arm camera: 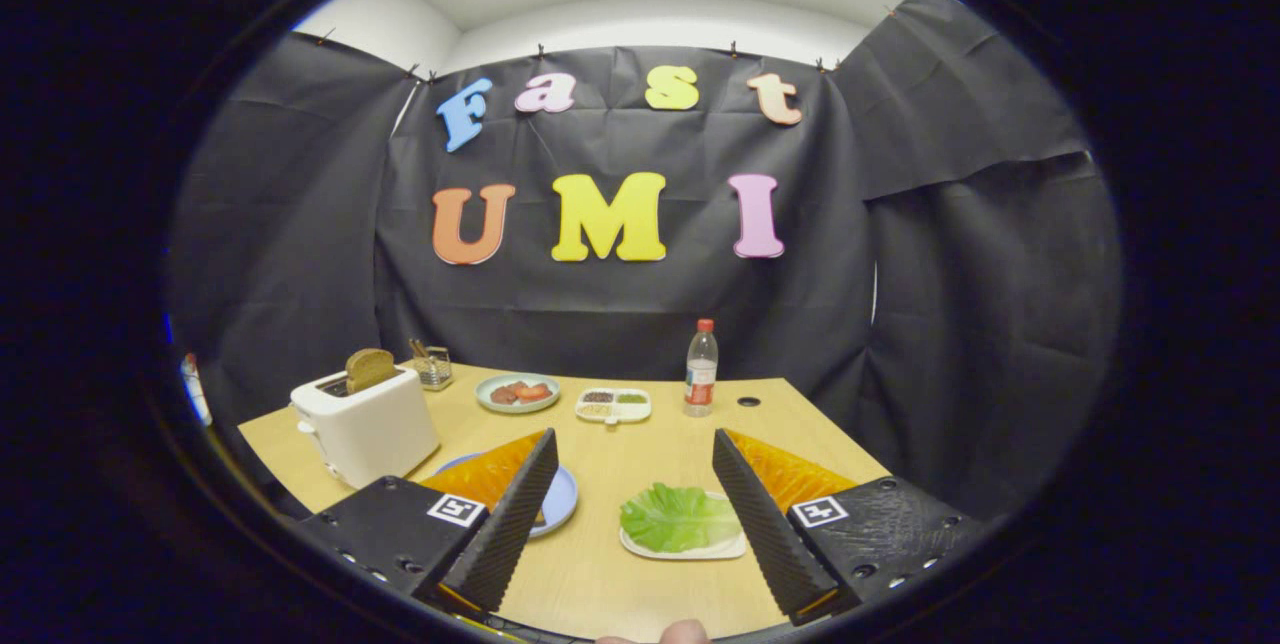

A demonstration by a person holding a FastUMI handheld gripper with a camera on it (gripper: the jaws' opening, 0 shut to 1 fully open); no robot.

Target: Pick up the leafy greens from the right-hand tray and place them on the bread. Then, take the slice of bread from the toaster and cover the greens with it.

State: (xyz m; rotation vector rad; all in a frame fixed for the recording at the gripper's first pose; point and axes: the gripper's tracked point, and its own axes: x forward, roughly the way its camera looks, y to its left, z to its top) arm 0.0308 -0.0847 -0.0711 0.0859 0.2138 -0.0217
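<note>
Gripper view: the gripper is spread wide above the counter, leafy greens on their tray between the fingers, bread slice upright in the toaster.

We see green lettuce on a white tray between the fingers, a white toaster beyond, tan table.

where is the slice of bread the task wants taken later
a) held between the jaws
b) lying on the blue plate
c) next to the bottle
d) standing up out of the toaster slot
d: the bread slice stands up out of the white toaster, well beyond the open gripper, whose jaws hold nothing.
</note>
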